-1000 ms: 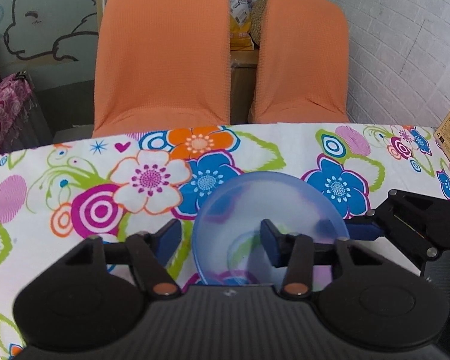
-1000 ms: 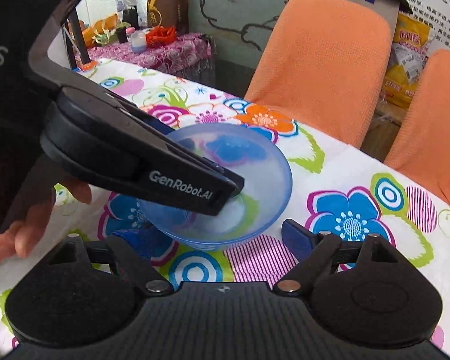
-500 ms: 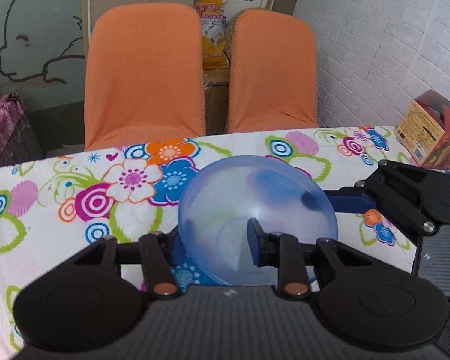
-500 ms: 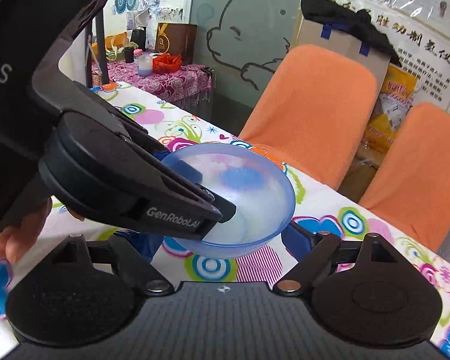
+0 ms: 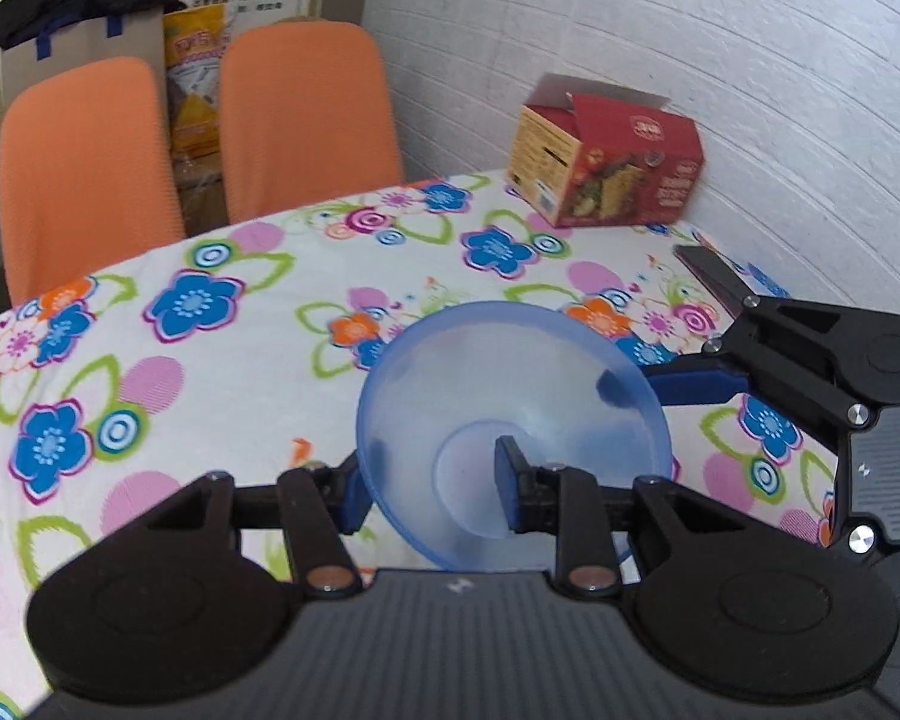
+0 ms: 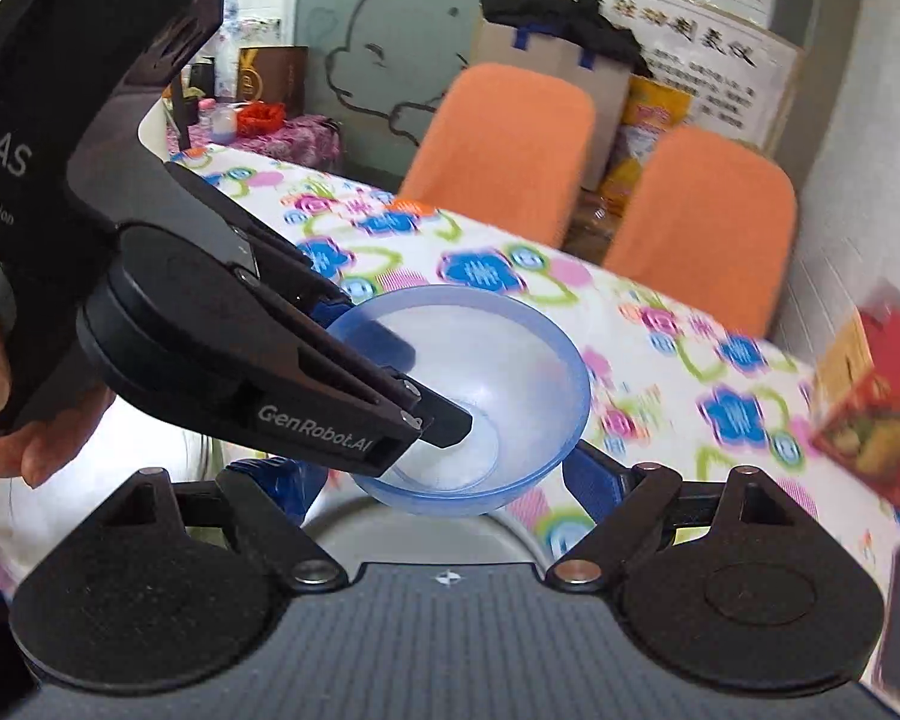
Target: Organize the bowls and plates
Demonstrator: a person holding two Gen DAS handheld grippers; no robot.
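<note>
- Bowl (image 5: 513, 414): in the left wrist view it is gripped at its near rim by the left tongs (image 5: 432, 480), one finger inside, one outside, and carried above the flowered counter (image 5: 210, 360).
- The right tongs (image 5: 690, 384) are seen beside its far rim; their grip cannot be told here.
- In the right wrist view the bowl (image 6: 480, 372) is held over a pale plate (image 6: 390, 525), flanked by the parted right tongs (image 6: 444, 480).
- A carry is judged underway; next, lowering and release.

Left gripper (image 5: 432, 480): jaws clamped on bowl (image 5: 510, 396) wall, one finger inside, one outside. Right gripper (image 6: 438, 480): jaws spread wide, below the bowl. Hand (image 6: 6, 420): wrapped around left gripper's handle.
</note>
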